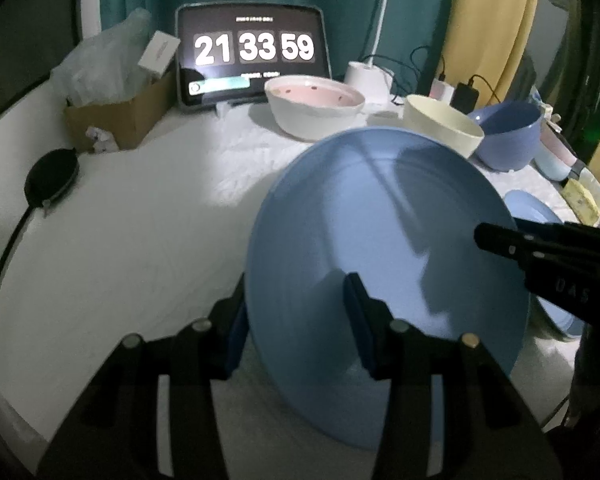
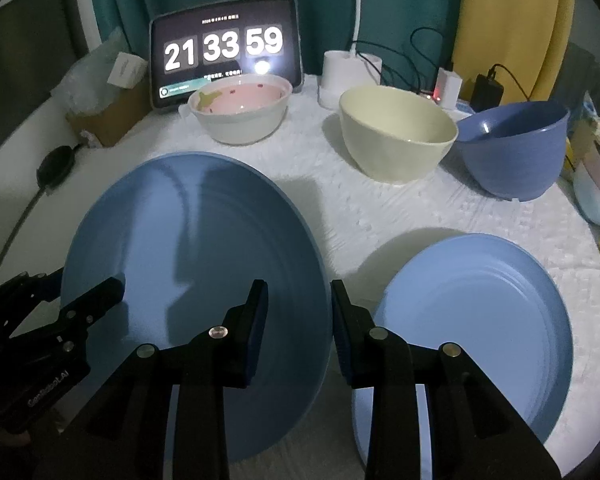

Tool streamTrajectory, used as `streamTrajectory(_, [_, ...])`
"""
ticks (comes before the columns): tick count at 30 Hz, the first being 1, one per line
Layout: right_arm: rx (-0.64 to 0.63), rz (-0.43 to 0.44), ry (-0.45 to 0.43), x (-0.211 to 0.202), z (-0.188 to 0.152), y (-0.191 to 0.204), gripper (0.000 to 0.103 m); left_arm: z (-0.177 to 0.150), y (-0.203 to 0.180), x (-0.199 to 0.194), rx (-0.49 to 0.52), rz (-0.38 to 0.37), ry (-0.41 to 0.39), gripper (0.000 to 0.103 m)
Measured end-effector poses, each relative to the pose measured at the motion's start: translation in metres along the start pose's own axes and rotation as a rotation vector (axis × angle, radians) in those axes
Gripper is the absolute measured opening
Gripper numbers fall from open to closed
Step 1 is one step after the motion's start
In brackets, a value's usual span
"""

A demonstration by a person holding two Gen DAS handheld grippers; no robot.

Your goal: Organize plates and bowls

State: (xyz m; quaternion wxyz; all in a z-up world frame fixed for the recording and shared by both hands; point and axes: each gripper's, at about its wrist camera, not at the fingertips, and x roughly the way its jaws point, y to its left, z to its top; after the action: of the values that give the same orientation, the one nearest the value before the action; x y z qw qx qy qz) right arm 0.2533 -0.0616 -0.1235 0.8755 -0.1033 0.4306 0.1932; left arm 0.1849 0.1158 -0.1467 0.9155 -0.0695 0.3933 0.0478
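A large blue plate (image 1: 384, 264) (image 2: 196, 264) is held tilted above the white table. My left gripper (image 1: 296, 320) straddles its left rim, and my right gripper (image 2: 300, 312) straddles its right rim; both look closed on the rim. A second blue plate (image 2: 472, 328) lies flat on the table to the right, partly showing in the left wrist view (image 1: 532, 208). Behind stand a white bowl with pink inside (image 2: 240, 112) (image 1: 314, 106), a cream bowl (image 2: 396, 132) (image 1: 440, 124) and a dark blue bowl (image 2: 516, 148) (image 1: 508, 136).
A tablet clock (image 2: 224, 48) stands at the back, a cardboard box (image 1: 116, 116) with plastic at the back left, a black round device with cable (image 1: 52, 180) at the left. A white lamp base (image 2: 348, 72), chargers and cups (image 2: 596, 192) crowd the back right.
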Motion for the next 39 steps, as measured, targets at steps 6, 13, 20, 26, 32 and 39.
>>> streamTrajectory(6, [-0.003, 0.001, -0.03, -0.014, -0.003, -0.002, 0.033, 0.004, -0.004, -0.014, 0.011, 0.004, -0.033, 0.046])
streamTrajectory(13, [0.004, 0.0, -0.07, -0.032, -0.005, -0.007, 0.033, 0.006, -0.012, -0.025, 0.024, 0.003, -0.057, 0.046])
streamTrajectory(20, [0.019, -0.002, -0.097, -0.046, -0.008, -0.012, 0.033, 0.005, -0.022, -0.036, 0.042, 0.004, -0.076, 0.046])
streamTrajectory(26, [0.037, 0.0, -0.12, -0.056, -0.011, -0.02, 0.033, 0.006, -0.031, -0.043, 0.055, 0.007, -0.091, 0.046])
streamTrajectory(32, [0.048, 0.0, -0.146, -0.066, -0.012, -0.025, 0.033, 0.008, -0.04, -0.051, 0.068, 0.011, -0.113, 0.046])
streamTrajectory(39, [0.069, -0.002, -0.165, -0.075, -0.013, -0.038, 0.033, 0.01, -0.055, -0.056, 0.093, 0.006, -0.12, 0.046])
